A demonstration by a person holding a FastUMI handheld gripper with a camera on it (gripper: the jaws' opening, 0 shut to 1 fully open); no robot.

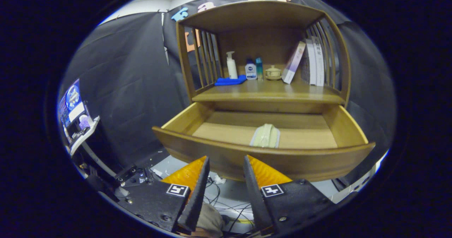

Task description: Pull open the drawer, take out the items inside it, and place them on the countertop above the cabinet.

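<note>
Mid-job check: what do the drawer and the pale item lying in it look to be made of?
Drawer: wood by the look, brown with visible grain and a smooth, lightly glossy finish.
Pale item: greenish-cream, wrapped in what seems clear plastic, judging by the shiny translucent edge; what it is made of inside I cannot tell.
Gripper: jaws open, just short of the drawer front, holding nothing.

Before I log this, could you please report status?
Gripper open, fingers at drawer front. Drawer pulled out, pale packet inside. Nothing blocking.
</note>
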